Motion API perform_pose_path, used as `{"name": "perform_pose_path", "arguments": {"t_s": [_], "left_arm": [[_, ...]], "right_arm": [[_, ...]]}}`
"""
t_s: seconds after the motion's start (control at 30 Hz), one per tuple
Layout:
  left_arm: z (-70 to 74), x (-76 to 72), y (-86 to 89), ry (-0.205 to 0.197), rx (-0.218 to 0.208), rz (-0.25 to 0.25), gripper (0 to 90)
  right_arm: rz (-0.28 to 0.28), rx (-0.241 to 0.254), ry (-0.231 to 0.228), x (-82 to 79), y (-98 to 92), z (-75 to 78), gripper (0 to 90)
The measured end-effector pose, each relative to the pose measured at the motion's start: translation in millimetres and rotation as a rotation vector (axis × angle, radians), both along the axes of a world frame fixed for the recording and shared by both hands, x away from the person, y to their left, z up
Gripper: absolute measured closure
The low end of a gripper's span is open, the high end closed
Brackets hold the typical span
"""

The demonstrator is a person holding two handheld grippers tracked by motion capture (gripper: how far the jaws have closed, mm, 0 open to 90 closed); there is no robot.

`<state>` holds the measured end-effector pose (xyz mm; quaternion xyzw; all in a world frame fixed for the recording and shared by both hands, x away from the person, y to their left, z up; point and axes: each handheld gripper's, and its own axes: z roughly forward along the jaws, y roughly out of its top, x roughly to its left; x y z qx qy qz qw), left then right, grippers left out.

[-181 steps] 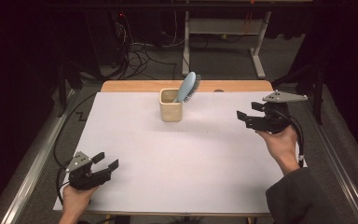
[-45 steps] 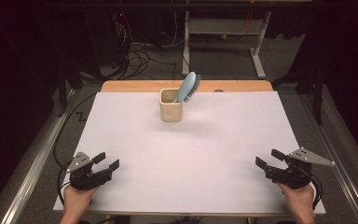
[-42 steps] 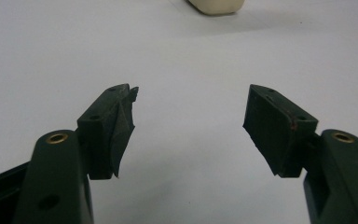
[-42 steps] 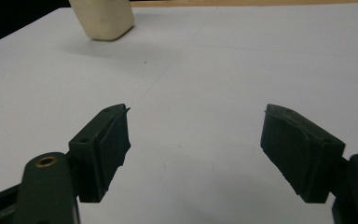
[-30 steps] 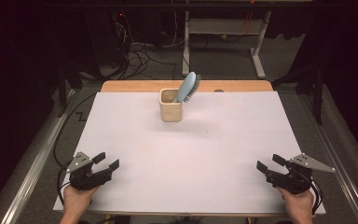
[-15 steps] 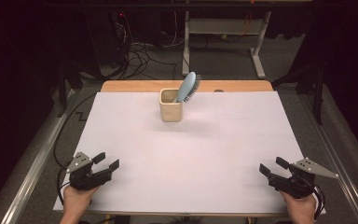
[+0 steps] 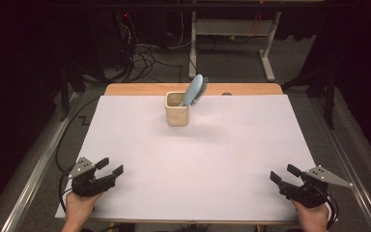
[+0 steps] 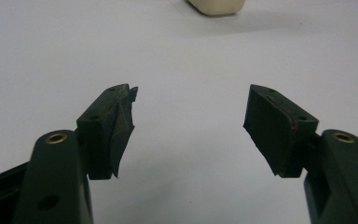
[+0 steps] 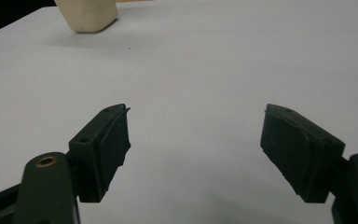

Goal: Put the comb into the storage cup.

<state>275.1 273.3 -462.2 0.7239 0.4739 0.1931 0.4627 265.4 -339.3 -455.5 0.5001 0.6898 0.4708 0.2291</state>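
A cream cup [image 7: 177, 109] stands at the back middle of the white table top [image 7: 198, 159], with a light blue hairbrush [image 7: 193, 90] leaning out of it to the right. My left gripper [image 7: 111, 167] rests at the front left corner, open, nothing between its jaws [image 8: 189, 119]. At the front right corner my right gripper [image 7: 283, 173] lies low on the table, also open and empty [image 9: 196, 135]. The cup's base shows far off in the left gripper view [image 8: 216, 6] and in the right gripper view [image 9: 87, 16].
A wooden strip [image 7: 193, 89] runs along the table's far edge. Behind it are cables on the floor [image 7: 145, 58] and a metal frame [image 7: 232, 34]. Metal rails [image 7: 34, 169] flank the table on both sides.
My right gripper has slid slightly down and to the right toward the front corner. The left gripper, cup and brush have stayed put.
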Motion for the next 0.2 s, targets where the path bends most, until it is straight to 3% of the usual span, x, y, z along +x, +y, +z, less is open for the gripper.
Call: {"name": "perform_pose_path", "arguments": {"t_s": [0.2], "left_arm": [[-0.1,0.3,0.1,0.0,0.001,-0.001,33.2]], "right_arm": [[0.002,0.001,-0.001,-0.2,0.2,0.1,24.3]]}}
